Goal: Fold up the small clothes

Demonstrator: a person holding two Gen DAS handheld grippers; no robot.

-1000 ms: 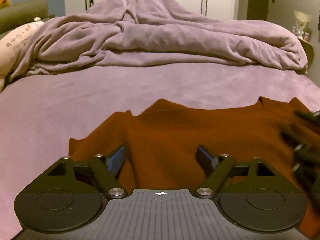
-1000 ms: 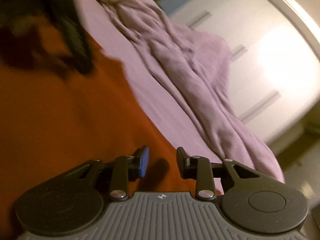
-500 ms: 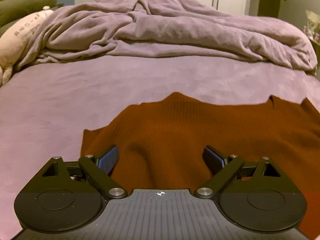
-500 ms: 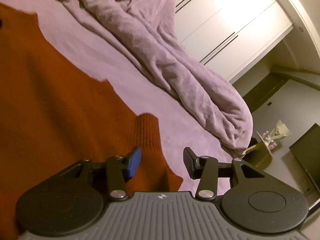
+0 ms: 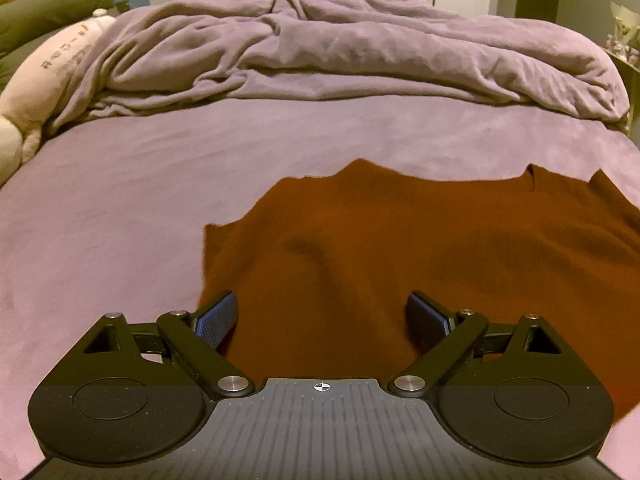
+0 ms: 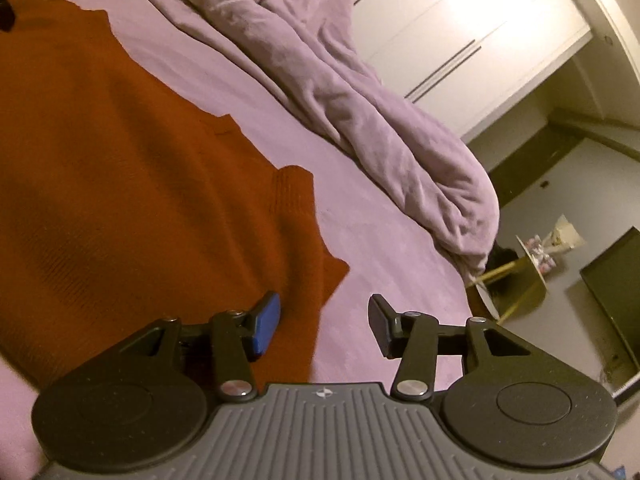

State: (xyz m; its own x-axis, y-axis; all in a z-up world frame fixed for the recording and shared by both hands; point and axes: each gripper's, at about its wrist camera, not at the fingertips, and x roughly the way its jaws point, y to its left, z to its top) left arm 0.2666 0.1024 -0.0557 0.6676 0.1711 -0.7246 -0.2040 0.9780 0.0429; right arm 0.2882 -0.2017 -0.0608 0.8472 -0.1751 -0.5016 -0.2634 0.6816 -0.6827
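A rust-orange knit sweater (image 5: pixel 420 248) lies spread flat on the purple bed sheet (image 5: pixel 120 208). My left gripper (image 5: pixel 322 316) is wide open and empty, over the sweater's near left part. In the right wrist view the sweater (image 6: pixel 120 184) fills the left side, with a ribbed cuff or hem (image 6: pixel 292 196) at its right edge. My right gripper (image 6: pixel 324 326) is open and empty, over the sweater's lower right corner and the sheet (image 6: pixel 380 240).
A crumpled purple duvet (image 5: pixel 340 52) is heaped across the far side of the bed. A cream plush pillow (image 5: pixel 44 80) lies at the far left. White wardrobe doors (image 6: pixel 460 40) stand behind. A small round side table (image 6: pixel 520 276) stands off the bed's right edge.
My left gripper has drawn back and opened wider. My right gripper has swung right from over the sweater to its right corner and opened wider, leaving the left wrist view.
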